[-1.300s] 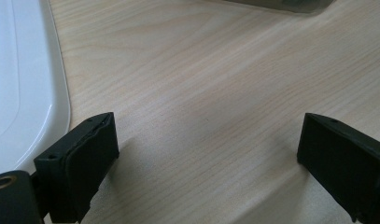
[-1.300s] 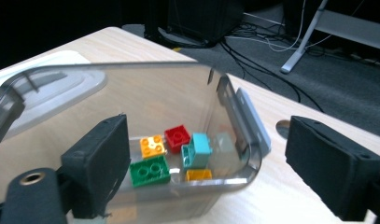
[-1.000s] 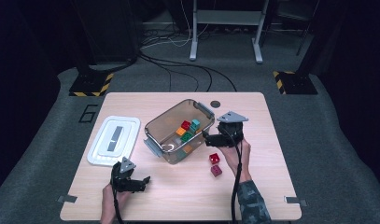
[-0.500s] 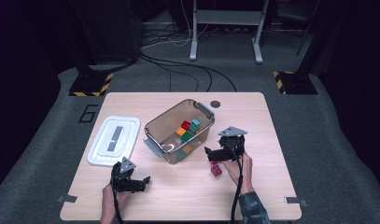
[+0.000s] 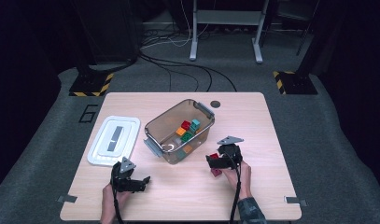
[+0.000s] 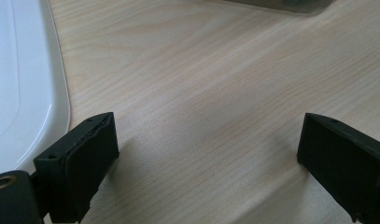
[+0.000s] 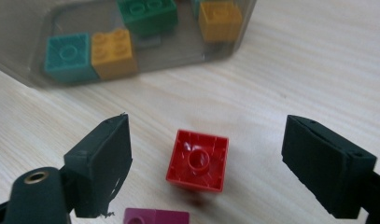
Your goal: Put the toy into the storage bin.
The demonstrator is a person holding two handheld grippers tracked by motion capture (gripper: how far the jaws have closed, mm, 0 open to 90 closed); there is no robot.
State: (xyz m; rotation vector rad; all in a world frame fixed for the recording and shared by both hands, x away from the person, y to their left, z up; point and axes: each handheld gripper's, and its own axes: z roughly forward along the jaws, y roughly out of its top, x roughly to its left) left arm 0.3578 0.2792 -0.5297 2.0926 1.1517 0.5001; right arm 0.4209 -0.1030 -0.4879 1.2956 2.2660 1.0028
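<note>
1. While dark floor, cables (image 5: pixel 178 70) and hazard-striped stand feet (image 5: pixel 89 84) ring the pale wood table (image 5: pixel 271 140), right gripper (image 7: pixel 206 163) has come down w/ jaws apart, just narrowing, around a red block (image 7: pixel 198 161), not touching.
2. Purple block (image 7: pixel 155 217) just beside; clear bin (image 5: pixel 178 130) w/ blocks near.
3. Left gripper (image 6: pixel 206 163) open over bare wood, beside white lid (image 5: pixel 114 140).

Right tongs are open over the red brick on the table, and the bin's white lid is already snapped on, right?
Not quite. The white lid lies flat on the table, left of the open bin, as the high view shows. The rest holds: the right tongs stand open around the red brick.
</note>
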